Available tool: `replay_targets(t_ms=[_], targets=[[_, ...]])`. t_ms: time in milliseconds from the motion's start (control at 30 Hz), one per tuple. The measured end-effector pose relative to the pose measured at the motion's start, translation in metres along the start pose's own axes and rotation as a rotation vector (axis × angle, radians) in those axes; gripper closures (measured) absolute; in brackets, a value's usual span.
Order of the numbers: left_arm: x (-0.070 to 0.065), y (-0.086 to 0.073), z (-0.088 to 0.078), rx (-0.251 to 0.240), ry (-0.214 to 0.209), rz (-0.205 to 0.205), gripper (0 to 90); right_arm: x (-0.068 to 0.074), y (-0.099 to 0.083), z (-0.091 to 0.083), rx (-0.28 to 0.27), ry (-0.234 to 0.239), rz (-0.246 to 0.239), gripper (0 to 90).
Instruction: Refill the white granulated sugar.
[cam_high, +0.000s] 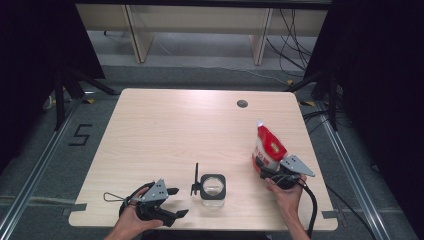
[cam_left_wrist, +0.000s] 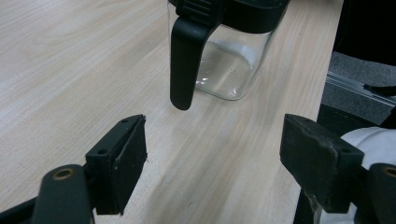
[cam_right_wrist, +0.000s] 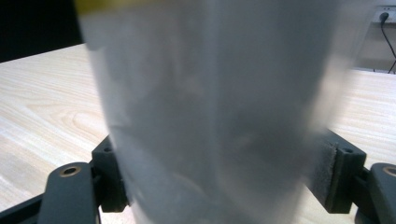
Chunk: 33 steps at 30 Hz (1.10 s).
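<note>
A clear square jar (cam_high: 213, 187) with a black rim stands near the table's front edge, its black handle (cam_high: 195, 182) pointing left. My left gripper (cam_high: 179, 201) rests open to the jar's left, close to the front edge. In the left gripper view the jar (cam_left_wrist: 229, 60) and its handle (cam_left_wrist: 184, 60) sit just beyond the left gripper (cam_left_wrist: 212, 154), with bare wood between the jaws. A red and white pouch (cam_high: 267, 142) stands upright at the right, and my right gripper (cam_high: 265, 172) is shut on its lower part. In the right gripper view the pouch (cam_right_wrist: 210, 93) spans the right gripper (cam_right_wrist: 219, 177) from pad to pad.
The light wooden table (cam_high: 165, 130) has a round cable hole (cam_high: 242, 103) at the back right. Black curtains and stand legs flank both sides. The table's right edge runs close to the pouch.
</note>
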<state>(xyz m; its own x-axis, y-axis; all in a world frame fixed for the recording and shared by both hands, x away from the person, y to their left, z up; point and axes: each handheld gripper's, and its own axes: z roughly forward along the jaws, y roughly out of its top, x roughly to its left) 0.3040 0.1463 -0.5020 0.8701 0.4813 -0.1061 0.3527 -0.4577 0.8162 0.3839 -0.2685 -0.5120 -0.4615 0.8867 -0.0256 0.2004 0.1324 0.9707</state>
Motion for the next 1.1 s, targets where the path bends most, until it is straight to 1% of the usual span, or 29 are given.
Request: replay_targets(t_ms=[33,67,100,133,167,200,233,267,300,333,367,400,467,500,533,567,667,700,733,767,800,833,867,900,933,967,1033,1067,1100], targets=[[-0.0009,0.0000,0.0004,-0.010,-0.006,-0.010,22.7,-0.0006,-0.0001,0.0003,0.004,0.003,0.004,24.8],[-0.0008,-0.0001,0.0005,-0.011,-0.007,-0.010,22.8,0.0000,-0.0006,0.0009,0.007,0.008,0.032,24.7],[-0.0014,-0.0001,0.0010,-0.016,-0.011,-0.016,22.8,-0.0007,-0.0009,0.0018,0.002,0.017,0.032,24.8],[-0.0021,-0.0003,0.0010,-0.015,-0.004,-0.014,22.8,-0.0019,-0.0009,0.0021,0.001,0.001,0.008,26.1],[-0.0016,-0.0004,0.0008,-0.011,-0.002,-0.008,22.8,-0.0030,-0.0031,0.0034,-0.015,0.024,0.009,27.4],[-0.0016,-0.0004,0.0008,-0.011,-0.002,-0.008,22.8,-0.0019,-0.0035,0.0039,-0.029,0.018,0.026,27.2],[-0.0017,-0.0004,0.0015,-0.017,-0.009,-0.015,22.8,-0.0022,-0.0030,0.0027,0.003,0.033,0.040,27.6],[-0.0018,-0.0004,0.0016,-0.018,-0.008,-0.015,22.8,-0.0028,-0.0026,0.0018,-0.004,0.021,0.014,27.9],[-0.0018,-0.0004,0.0016,-0.018,-0.008,-0.015,22.8,-0.0026,-0.0030,0.0029,-0.006,0.030,0.028,28.4],[-0.0018,-0.0004,0.0016,-0.015,-0.009,-0.015,22.8,-0.0026,-0.0030,0.0029,-0.006,0.030,0.028,28.4],[-0.0016,-0.0004,0.0015,-0.010,-0.009,-0.008,22.7,-0.0031,-0.0030,0.0033,-0.013,0.032,0.017,28.5],[-0.0015,-0.0003,0.0015,-0.009,-0.008,-0.006,22.8,-0.0024,-0.0028,0.0034,-0.011,0.038,0.018,29.0],[-0.0011,0.0001,0.0016,-0.010,-0.009,0.004,22.8,-0.0029,-0.0033,0.0043,-0.016,0.034,0.005,29.8],[-0.0019,-0.0001,0.0016,-0.009,-0.008,-0.007,22.8,-0.0029,-0.0033,0.0043,-0.016,0.034,0.005,29.8],[-0.0014,-0.0001,0.0013,-0.004,-0.005,0.003,22.7,-0.0020,-0.0029,0.0036,-0.013,0.036,0.013,31.4],[-0.0019,-0.0002,0.0017,-0.009,-0.007,-0.006,22.8,-0.0012,-0.0028,0.0047,-0.021,0.045,0.015,31.9],[-0.0019,-0.0003,0.0019,-0.010,-0.006,-0.005,22.8,-0.0016,-0.0025,0.0052,-0.021,0.043,0.015,31.4],[-0.0016,-0.0002,0.0015,-0.005,-0.004,0.001,22.8,-0.0016,-0.0025,0.0052,-0.021,0.043,0.015,31.4],[-0.0019,-0.0002,0.0019,-0.010,-0.007,-0.004,22.8,-0.0021,-0.0024,0.0056,-0.019,0.038,0.010,31.3],[-0.0019,-0.0002,0.0019,-0.010,-0.007,-0.005,22.8,-0.0020,-0.0028,0.0076,-0.041,0.040,0.016,31.2],[-0.0019,-0.0002,0.0019,-0.010,-0.007,-0.005,22.8,-0.0026,-0.0022,0.0071,-0.024,0.046,0.012,31.4],[-0.0019,-0.0002,0.0019,-0.010,-0.007,-0.005,22.8,-0.0028,-0.0020,0.0072,-0.023,0.041,0.009,34.5],[-0.0018,-0.0002,0.0018,-0.010,-0.008,-0.003,22.8,0.0002,-0.0026,0.0072,-0.028,0.052,0.040,37.4],[-0.0018,-0.0002,0.0017,-0.010,-0.008,-0.004,22.8,0.0006,-0.0026,0.0079,-0.035,0.048,0.027,37.8],[-0.0012,0.0000,0.0017,-0.011,-0.009,0.003,22.8,0.0006,-0.0026,0.0079,-0.035,0.048,0.027,37.8],[-0.0011,0.0000,0.0018,-0.013,-0.008,0.003,22.8,-0.0013,-0.0019,0.0077,-0.027,0.059,0.002,38.4],[-0.0017,-0.0002,0.0016,-0.012,-0.010,-0.004,22.8,-0.0009,-0.0012,0.0075,-0.026,0.062,0.007,39.4],[-0.0020,-0.0002,0.0015,-0.013,-0.012,-0.008,22.8,-0.0011,-0.0009,0.0080,-0.030,0.054,0.003,39.9],[-0.0013,0.0000,0.0010,-0.007,-0.011,-0.004,22.8,-0.0009,0.0005,0.0067,-0.010,0.050,-0.003,40.7]])
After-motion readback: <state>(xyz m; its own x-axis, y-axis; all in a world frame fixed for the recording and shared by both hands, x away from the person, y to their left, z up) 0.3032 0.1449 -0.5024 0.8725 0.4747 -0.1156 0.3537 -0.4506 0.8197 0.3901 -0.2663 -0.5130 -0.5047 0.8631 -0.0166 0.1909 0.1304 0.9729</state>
